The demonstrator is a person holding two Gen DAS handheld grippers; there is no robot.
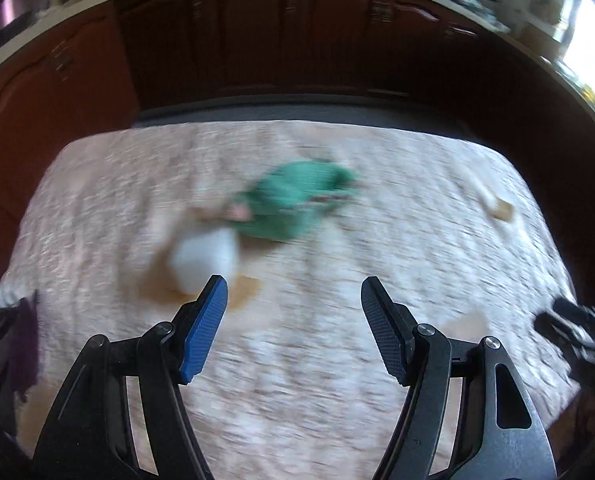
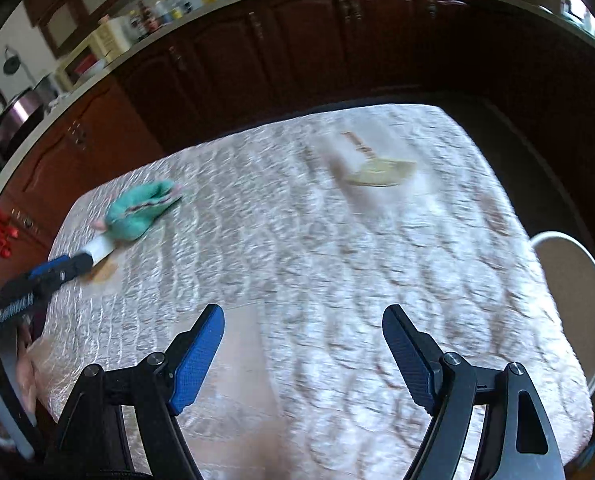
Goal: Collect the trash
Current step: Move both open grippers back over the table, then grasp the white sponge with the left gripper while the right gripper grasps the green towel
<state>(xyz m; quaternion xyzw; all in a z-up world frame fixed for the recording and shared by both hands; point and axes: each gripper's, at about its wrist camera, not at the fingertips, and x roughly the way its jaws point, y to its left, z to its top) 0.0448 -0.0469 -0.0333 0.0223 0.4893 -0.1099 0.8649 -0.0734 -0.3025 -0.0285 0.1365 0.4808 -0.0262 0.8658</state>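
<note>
A table with a pale patterned cloth carries the trash. A crumpled green piece lies mid-table, a white crumpled paper just beyond my left fingertip, on a brown stain. A tan wrapper lies far right; it also shows in the right wrist view. My left gripper is open and empty above the cloth. My right gripper is open and empty over the near table edge. In the right wrist view the left gripper reaches toward the white paper beside the green piece.
Dark wooden cabinets under a cluttered counter stand behind the table. A round white stool stands at the table's right side. Dark cloth hangs at the left edge. Both views are motion-blurred.
</note>
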